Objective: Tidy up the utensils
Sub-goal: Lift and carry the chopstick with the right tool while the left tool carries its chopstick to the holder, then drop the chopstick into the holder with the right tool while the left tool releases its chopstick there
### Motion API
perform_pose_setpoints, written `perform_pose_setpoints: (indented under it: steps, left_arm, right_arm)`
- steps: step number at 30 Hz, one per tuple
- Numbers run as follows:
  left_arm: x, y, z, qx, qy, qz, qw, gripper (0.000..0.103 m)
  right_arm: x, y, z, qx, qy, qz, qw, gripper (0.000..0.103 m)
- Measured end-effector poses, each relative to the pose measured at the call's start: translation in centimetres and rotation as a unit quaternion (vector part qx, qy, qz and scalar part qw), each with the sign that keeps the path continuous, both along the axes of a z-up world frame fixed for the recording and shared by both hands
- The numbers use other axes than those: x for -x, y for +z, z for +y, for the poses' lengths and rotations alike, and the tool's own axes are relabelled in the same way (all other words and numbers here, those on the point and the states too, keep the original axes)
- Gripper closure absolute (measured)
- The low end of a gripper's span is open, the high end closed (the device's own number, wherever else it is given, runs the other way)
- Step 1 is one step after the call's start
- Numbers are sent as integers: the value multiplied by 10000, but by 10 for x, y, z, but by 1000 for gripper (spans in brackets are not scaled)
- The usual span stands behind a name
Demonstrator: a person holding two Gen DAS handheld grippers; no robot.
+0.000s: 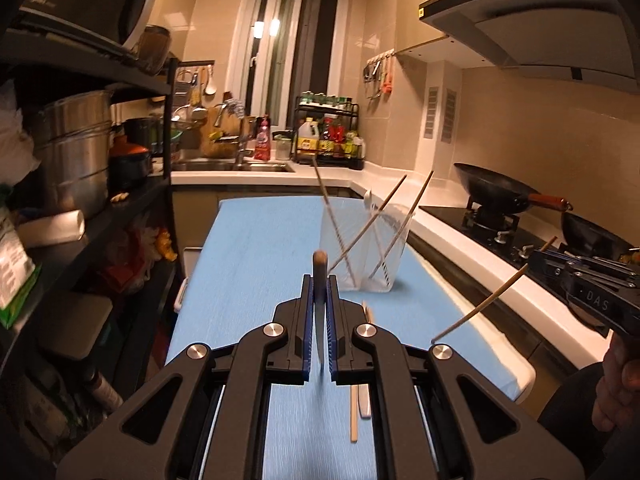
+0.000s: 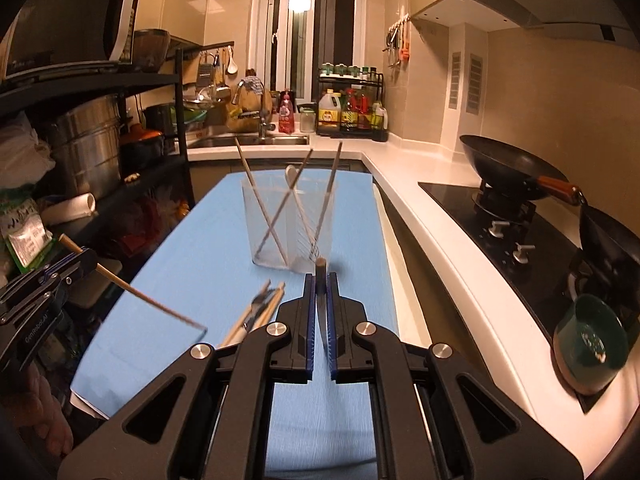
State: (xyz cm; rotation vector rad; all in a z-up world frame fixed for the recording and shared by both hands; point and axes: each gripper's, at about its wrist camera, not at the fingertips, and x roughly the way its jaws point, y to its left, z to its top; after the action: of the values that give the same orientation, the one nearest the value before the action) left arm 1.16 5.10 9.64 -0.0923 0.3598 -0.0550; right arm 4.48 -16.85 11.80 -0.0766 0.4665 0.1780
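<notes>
My left hand-held gripper (image 1: 320,292) is clamped on a thin wooden chopstick (image 1: 320,264); my right hand-held gripper (image 2: 320,292) pinches another (image 2: 320,270). Light, stiff, slippery: grip mid-shaft. The clear plastic cup (image 2: 288,224) stands ahead on the blue table (image 2: 192,248).

One clear holder (image 2: 288,224), three chopsticks (image 2: 260,204) and one spoon (image 2: 291,174) inside, two woks (image 2: 508,168)
</notes>
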Motion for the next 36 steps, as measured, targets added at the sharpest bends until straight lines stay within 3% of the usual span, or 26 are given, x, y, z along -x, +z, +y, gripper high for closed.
perform_pose_setpoints:
  steps: [7,14,19,25,31,36]
  left_arm:
    - [-42,34,6,-77,-285,308,9991,97]
    - [-90,67,12,117,-387,563,9976,97]
    - [-123,88,5,92,-539,551,9970,97]
    - [-164,132,0,95,-646,194,9977,97]
    - [-202,161,-4,177,-615,-257,9976,97]
    - [-244,141,-18,-137,-567,80,9983,97]
  right_arm:
    - [-34,41,2,-181,300,116,9993,98]
    - [-69,84,12,-220,514,207,9982,98]
    - [-100,114,16,-209,548,197,9981,98]
    - [-139,147,23,-135,564,49,9983,98]
    - [-171,147,29,-17,562,62,9984,98]
    - [-195,122,33,39,564,340,9978,98]
